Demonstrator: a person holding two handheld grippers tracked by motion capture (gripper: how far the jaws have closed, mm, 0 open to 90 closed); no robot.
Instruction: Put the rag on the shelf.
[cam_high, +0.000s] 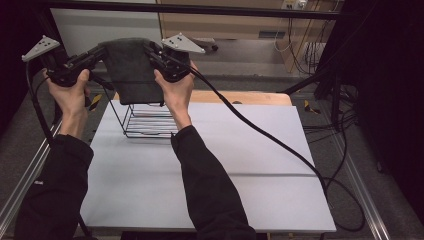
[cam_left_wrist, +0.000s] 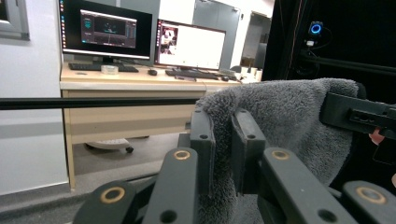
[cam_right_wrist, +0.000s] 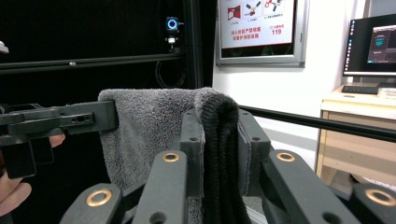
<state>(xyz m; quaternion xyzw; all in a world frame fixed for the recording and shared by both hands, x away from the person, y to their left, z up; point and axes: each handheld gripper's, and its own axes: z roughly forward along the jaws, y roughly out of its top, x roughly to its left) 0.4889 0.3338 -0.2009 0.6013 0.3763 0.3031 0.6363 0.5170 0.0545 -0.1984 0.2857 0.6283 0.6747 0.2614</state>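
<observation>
Wire rack (cam_high: 145, 120) stands directly under the held grey towel (cam_high: 131, 70).

— What do the hands hold?
— The left gripper (cam_high: 96, 53) and right gripper (cam_high: 150, 51) each pinch a top corner of a dark grey towel (cam_high: 130, 70), hanging spread between them.
— And below it?
— A black wire rack (cam_high: 145, 122) stands on the white table (cam_high: 210, 180), just under the towel's lower edge.
</observation>
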